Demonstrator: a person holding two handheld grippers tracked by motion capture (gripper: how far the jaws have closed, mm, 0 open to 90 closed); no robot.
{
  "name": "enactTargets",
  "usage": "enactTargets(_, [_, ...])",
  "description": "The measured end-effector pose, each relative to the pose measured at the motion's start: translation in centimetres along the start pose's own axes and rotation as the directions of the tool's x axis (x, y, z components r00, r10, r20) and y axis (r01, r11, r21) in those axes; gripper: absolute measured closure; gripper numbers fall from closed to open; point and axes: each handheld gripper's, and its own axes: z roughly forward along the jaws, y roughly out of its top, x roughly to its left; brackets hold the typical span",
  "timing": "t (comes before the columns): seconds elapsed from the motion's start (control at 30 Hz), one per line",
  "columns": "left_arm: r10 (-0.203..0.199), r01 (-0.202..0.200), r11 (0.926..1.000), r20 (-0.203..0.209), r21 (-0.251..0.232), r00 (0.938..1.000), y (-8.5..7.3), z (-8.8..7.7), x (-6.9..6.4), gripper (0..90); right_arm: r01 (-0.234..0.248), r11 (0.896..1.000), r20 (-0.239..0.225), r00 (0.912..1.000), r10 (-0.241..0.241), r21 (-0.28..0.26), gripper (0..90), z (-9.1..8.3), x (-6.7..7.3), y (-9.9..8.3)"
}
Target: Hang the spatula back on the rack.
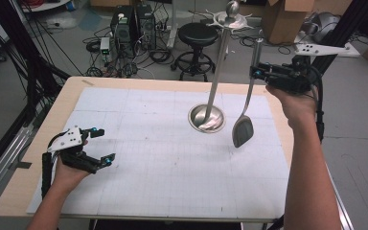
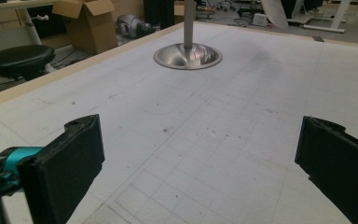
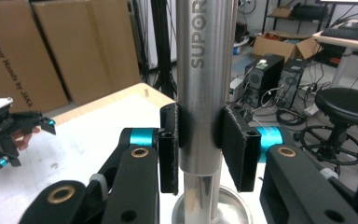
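Holding spatula (image 1: 246,112) by its handle, lifted clear of table (image 1: 124,191), blade hanging just right of rack base (image 1: 206,118): right gripper (image 1: 258,72), high view, far right. Resting near left, jaws apart, nothing between: left gripper (image 1: 100,143). Left gripper view: wide-spread jaws over bare table; rack base (image 2: 188,56) far ahead. Right gripper view: jaws clamped on steel handle (image 3: 200,93). Judged status: pickup done; hanging on rack hooks (image 1: 230,20) outstanding.

Steel spatula (image 1: 246,112), hanging upright above table, blade down, beside rack base (image 1: 206,118)
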Motion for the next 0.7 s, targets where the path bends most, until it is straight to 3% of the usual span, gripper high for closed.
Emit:
enactTargets(0.23, [0.003, -0.003, 1.0000, 0.000, -0.004, 1.0000, 0.1, -0.1, 0.0, 1.7, -0.001, 1.000, 0.005, 1.0000, 0.001, 0.030, 69.5, 0.2, -1.1, 0.3])
enactTargets(0.7, [0.002, -0.001, 0.9999, 0.002, -0.014, 1.0000, 0.1, -0.1, 0.0, 1.7, -0.022, 0.999, 0.018, 0.9996, 0.022, 0.023, 69.5, 0.2, -2.2, 0.6])
